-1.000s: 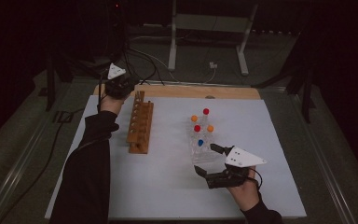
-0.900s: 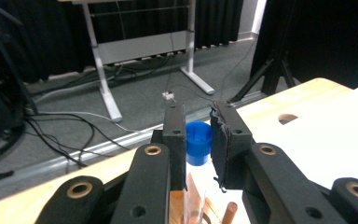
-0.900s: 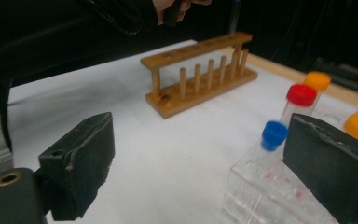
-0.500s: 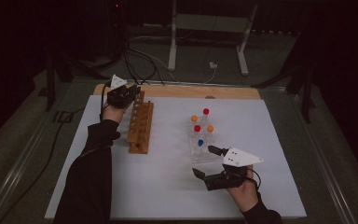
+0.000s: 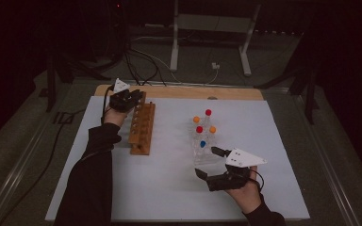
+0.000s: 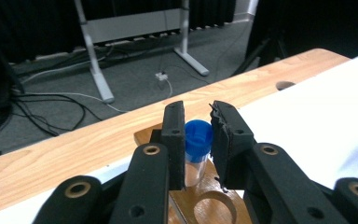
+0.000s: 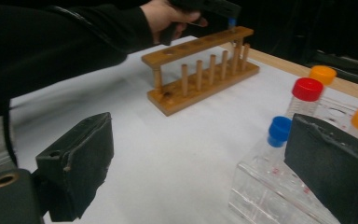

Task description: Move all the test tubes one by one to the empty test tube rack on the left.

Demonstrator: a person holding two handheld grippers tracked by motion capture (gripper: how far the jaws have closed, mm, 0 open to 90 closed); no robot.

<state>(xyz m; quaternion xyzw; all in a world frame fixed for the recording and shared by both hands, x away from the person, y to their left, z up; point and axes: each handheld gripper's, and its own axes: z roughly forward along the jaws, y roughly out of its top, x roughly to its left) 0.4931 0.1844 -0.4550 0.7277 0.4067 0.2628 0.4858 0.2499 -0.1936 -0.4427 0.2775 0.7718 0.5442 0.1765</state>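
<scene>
Lowered tube [image 6: 197, 142], wooden rack [image 5: 141, 128] beneath

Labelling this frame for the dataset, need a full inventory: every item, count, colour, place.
Blue-capped tube: 1, clear with blue cap, clamped in the left gripper over the far end of the wooden rack.
Wooden rack: 1, brown, left half of the mat.
Clear rack: 1, transparent, right of centre.
Capped tubes in the clear rack: 5; orange caps 2, red caps 2, blue cap 1.
White mat: 1, covers most of the table.
Wooden table: 1, light brown edge showing at the far side.
Metal stand: 1, grey, on the floor beyond the table.
Floor cables: several, black and white.
Left gripper: black, shut on the blue-capped tube.
Right gripper: black, open, near the clear rack.
</scene>
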